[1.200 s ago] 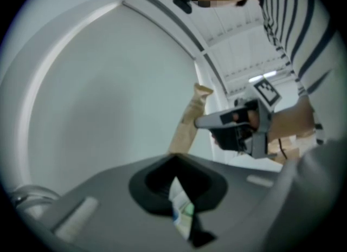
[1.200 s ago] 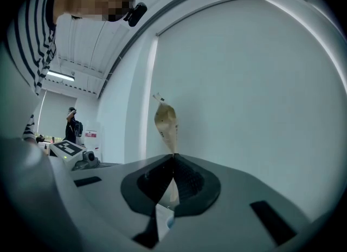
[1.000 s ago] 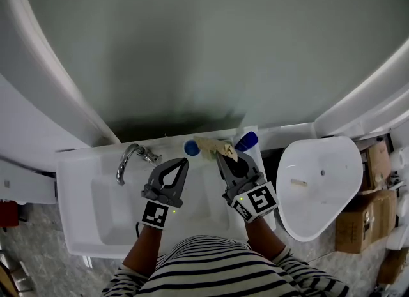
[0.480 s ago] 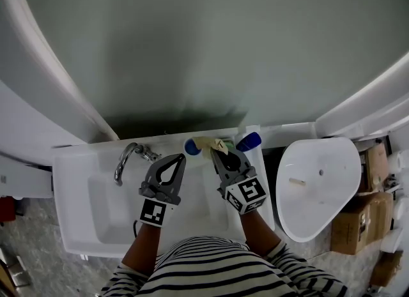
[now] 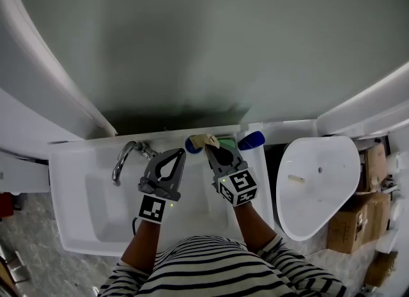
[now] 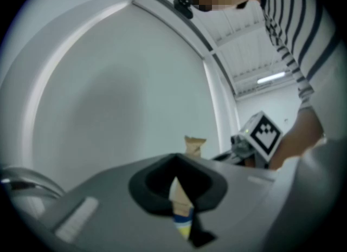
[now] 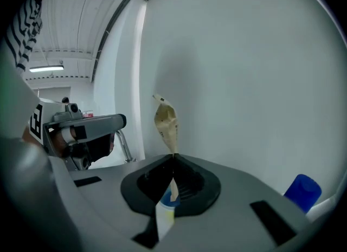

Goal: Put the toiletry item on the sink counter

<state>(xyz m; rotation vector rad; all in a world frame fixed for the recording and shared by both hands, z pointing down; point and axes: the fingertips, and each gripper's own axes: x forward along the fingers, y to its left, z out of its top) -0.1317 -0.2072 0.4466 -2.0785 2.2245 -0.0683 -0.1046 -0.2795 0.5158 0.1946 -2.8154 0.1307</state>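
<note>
A crumpled beige sachet (image 5: 206, 140) is the toiletry item, pinched by its lower edge in my right gripper (image 5: 209, 146), which is shut on it. In the right gripper view the sachet (image 7: 165, 123) stands up from the closed tips (image 7: 173, 156) in front of the pale wall. It hangs over the back ledge of the white sink counter (image 5: 77, 161), between two blue-capped bottles. My left gripper (image 5: 181, 154) is shut with nothing in it, level over the basin just left of the right one. From the left gripper view the sachet (image 6: 194, 147) shows beyond the closed tips (image 6: 174, 156).
A chrome faucet (image 5: 124, 158) stands at the back left of the basin. Blue-capped bottles sit on the back ledge, one (image 5: 191, 144) touching-close to the sachet, one (image 5: 251, 140) at the right end. A white oval fixture (image 5: 316, 184) and cardboard boxes (image 5: 358, 225) lie to the right.
My right gripper has sunk with the sachet and drifted left toward the back ledge. The left gripper has shifted only slightly.
</note>
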